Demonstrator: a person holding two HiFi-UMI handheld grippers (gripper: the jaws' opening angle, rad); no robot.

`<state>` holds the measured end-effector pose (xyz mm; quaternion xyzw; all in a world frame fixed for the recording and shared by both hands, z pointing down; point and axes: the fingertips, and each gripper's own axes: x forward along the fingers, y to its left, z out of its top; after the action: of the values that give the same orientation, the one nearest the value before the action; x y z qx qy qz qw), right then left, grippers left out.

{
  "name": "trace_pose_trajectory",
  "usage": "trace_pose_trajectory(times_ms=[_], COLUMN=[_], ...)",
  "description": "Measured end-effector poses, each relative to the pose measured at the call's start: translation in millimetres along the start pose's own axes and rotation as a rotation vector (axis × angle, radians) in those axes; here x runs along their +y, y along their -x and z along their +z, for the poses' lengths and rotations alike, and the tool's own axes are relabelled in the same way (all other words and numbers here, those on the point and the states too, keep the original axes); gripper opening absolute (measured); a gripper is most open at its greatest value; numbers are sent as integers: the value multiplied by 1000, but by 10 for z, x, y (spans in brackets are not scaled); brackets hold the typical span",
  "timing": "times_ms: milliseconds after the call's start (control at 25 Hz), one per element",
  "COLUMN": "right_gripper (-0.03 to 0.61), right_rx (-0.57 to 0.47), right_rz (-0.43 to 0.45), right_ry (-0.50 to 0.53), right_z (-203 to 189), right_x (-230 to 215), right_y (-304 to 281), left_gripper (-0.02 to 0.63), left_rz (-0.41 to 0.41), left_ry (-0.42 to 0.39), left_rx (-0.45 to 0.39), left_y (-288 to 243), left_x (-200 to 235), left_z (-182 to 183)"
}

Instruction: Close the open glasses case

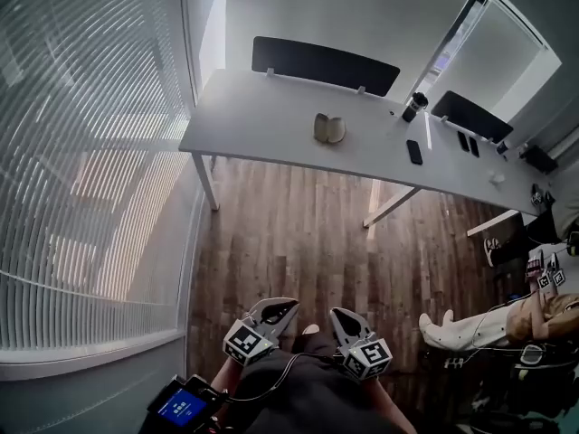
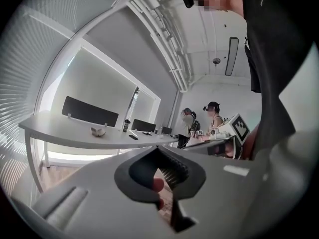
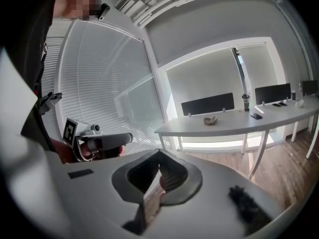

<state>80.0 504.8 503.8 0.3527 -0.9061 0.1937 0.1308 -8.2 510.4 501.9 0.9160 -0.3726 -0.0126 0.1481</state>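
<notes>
My left hand-held gripper (image 1: 282, 309) and right hand-held gripper (image 1: 339, 316), both pressed together and empty, hang at my waist because the open glasses case (image 1: 329, 128) lies well away, midway along the surface (image 1: 262, 107).

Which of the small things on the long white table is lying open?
The beige glasses case, toward the left end of the table. Its two halves are spread apart, while the black phone lies flat and the dark cup stands upright further right.

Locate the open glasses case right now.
In the head view, the glasses case lies on the white table, near the black divider panel, left of the black phone.
</notes>
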Motion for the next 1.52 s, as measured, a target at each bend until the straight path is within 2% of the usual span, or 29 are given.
trace_pose_trajectory(times_ms=[320, 720, 880, 1200, 1520], right_gripper=[5, 5, 5, 5, 5], right_rx=[-31, -68, -78, -104, -115], right_rz=[14, 46, 25, -44, -103], right_ry=[-27, -63, -90, -125, -156], right_z=[-1, 13, 9, 63, 15], right_x=[-152, -551, -774, -1283, -1836], right_y=[-46, -213, -178, -41, 67], left_gripper=[5, 6, 6, 6, 6], left_rz=[-14, 88, 103, 158, 140], left_ry=[7, -34, -39, -53, -50], left_rx=[45, 65, 113, 139, 162], left_y=[-76, -291, -426, -788, -1205], left_x=[-74, 85, 104, 294, 282], left_z=[-99, -103, -211, -200, -267])
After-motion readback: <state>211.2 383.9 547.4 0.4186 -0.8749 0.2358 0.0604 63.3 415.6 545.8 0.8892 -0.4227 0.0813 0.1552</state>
